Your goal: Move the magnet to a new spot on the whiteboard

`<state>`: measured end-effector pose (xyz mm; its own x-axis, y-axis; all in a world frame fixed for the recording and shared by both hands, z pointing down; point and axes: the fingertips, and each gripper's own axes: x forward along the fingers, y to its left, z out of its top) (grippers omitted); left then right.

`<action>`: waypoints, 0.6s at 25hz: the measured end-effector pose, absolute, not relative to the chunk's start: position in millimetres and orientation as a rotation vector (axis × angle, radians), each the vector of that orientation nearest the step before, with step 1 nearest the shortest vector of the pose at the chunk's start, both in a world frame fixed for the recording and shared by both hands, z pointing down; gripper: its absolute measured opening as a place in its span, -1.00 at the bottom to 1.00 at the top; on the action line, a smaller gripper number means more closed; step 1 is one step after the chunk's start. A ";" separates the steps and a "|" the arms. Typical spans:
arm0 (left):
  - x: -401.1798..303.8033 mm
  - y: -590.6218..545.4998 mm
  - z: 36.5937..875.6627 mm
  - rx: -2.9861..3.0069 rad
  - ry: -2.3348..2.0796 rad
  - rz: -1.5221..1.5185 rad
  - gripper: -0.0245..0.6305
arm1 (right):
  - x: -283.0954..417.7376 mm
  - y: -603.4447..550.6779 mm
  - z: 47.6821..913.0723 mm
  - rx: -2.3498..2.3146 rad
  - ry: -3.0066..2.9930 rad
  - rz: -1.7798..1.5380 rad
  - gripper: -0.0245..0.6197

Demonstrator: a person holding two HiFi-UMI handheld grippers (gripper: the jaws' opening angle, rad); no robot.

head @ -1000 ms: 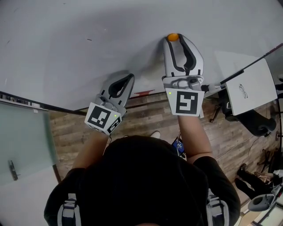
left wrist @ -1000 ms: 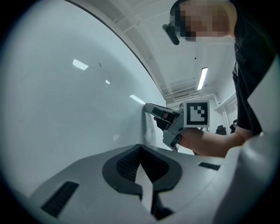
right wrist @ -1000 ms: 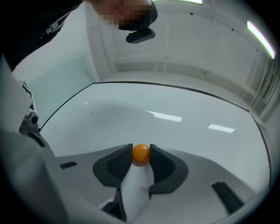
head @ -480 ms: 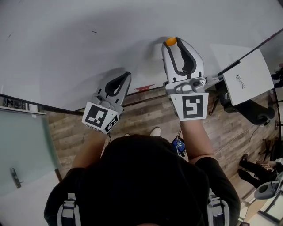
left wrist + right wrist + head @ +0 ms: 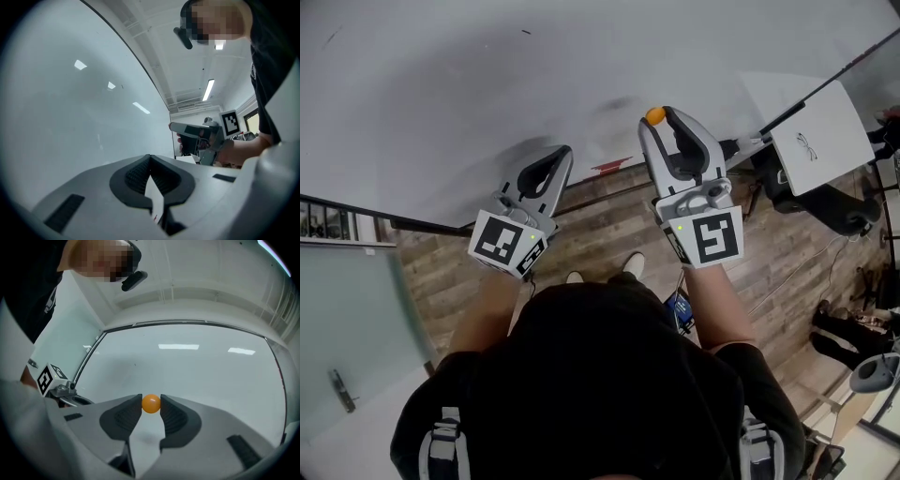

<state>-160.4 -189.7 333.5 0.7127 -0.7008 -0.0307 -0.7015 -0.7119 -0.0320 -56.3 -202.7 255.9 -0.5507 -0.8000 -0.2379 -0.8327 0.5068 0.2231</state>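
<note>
Over the last second the right gripper (image 5: 665,114) has come away from the place where it took the magnet (image 5: 151,403). In the head view the orange ball sat higher on the whiteboard (image 5: 469,84) a moment ago. Now it rides lower, close to the board's bottom edge, and a soft shadow (image 5: 617,103) lies apart from it on the white surface. We judge from that gap that the magnet is lifted clear of the board, so the pick is done and the carry to a new spot is under way. The jaws are clenched on the magnet at their very tips, one pad on each side of it. The left gripper (image 5: 563,153) hangs beside it near the same lower edge, jaws pressed together with nothing between them. The board lies wide and bare above and to the left of the magnet, so a move that way finds free surface. Downward there is little room: the bottom edge is just below, with a small red thing (image 5: 609,167) on it, and past it only the wooden floor (image 5: 609,234). To the right a white panel (image 5: 820,141) stands near, so we would steer away from that side.
</note>
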 end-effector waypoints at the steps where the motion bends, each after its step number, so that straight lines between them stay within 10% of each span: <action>1: -162.0 -186.3 335.4 -2.875 1.164 0.023 -0.92 | -58.4 -197.5 262.4 -1.435 2.646 0.461 -0.55; 15: -189.0 -148.9 353.0 -2.912 1.056 -0.013 -0.92 | -94.9 -151.9 339.8 -1.437 2.793 0.224 -0.55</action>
